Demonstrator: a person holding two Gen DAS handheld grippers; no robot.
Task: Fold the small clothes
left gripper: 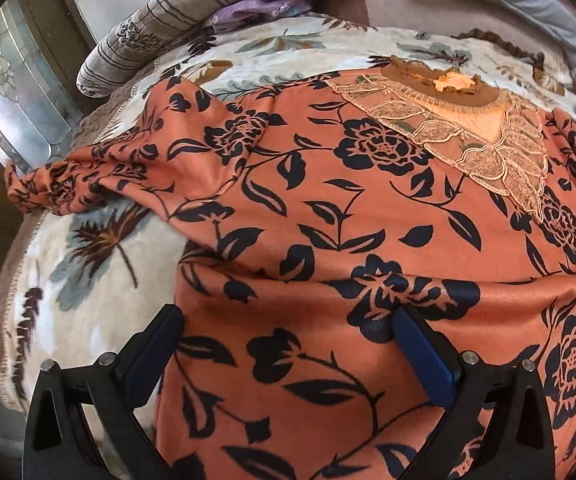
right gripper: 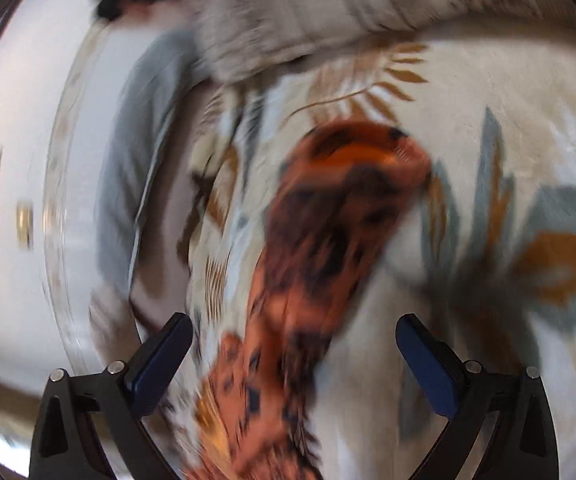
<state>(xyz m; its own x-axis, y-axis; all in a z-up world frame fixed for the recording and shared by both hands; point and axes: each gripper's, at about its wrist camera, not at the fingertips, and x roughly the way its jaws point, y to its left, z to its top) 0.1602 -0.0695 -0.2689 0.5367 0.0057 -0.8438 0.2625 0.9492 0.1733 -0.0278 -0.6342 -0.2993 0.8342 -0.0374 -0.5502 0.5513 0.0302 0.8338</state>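
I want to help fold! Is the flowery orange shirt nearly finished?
Not yet. The shirt lies spread on the blanket, lace collar up, no folds visible. Left gripper and right gripper are open, holding nothing; the right hangs over a sleeve. All folding remains.

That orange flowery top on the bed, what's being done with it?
A person with a gripper in each hand is starting to fold it. The orange floral top lies spread flat on a leaf-print blanket, lace collar facing up. The left gripper hovers open over its lower part. The right gripper, also open, points at a sleeve, though that view is blurred.
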